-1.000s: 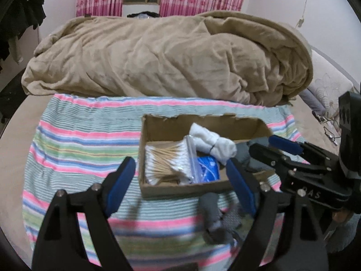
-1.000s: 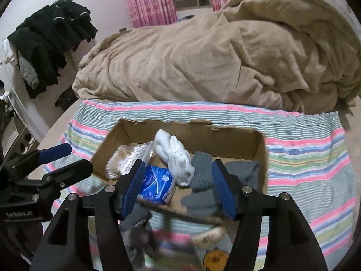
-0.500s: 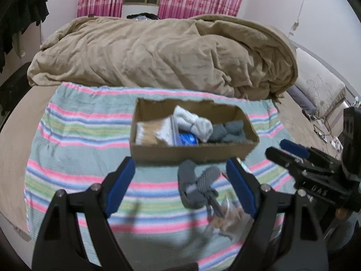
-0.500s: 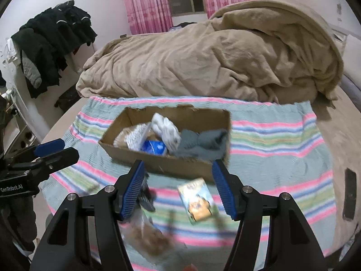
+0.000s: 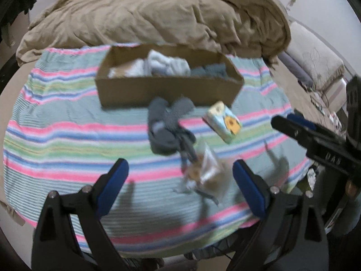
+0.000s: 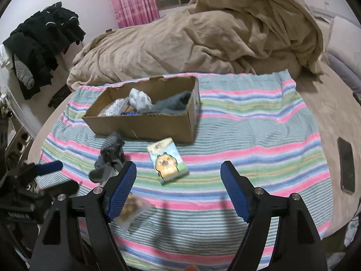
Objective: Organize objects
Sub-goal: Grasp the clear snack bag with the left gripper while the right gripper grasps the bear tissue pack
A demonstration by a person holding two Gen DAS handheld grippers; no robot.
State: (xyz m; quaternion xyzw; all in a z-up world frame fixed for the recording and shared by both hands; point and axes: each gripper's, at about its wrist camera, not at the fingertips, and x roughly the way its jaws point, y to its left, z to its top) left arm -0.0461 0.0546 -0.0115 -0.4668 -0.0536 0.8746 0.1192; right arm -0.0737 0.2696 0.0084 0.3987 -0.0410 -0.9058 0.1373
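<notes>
- A cardboard box (image 6: 144, 122) sits on a striped cloth (image 6: 248, 135) spread over the bed, towards the cloth's far edge.
- Inside the box lie white socks (image 6: 140, 99), a grey cloth (image 6: 173, 103), a pale packet at one end and something blue beneath; the rest is too blurred to tell.
- Just in front of the box, on the cloth, lie grey socks (image 5: 167, 126) in a loose heap.
- Beside them lies a small pack (image 6: 168, 163) with a yellow cartoon figure, flat on the cloth and apart from the box.
- Nearer to you lies a clear bag (image 5: 205, 169) with something brown inside, blurred, touching the socks' near end.
- Your left gripper (image 5: 180, 185) hangs above the cloth, its jaws wide apart and just now opening further; the bag shows between them, but the pads do not touch it.
- Your right gripper (image 6: 178, 192) hangs over bare cloth near the pack, jaws also wide, just now opening further, holding nothing.
- Behind the cloth a tan blanket (image 6: 203, 36) is heaped up.
- Pink curtains (image 6: 133, 0) hang on the far wall, and dark clothes (image 6: 42, 38) hang at the left.
- A black phone (image 6: 346, 164) lies on the bed to the right of the cloth.
</notes>
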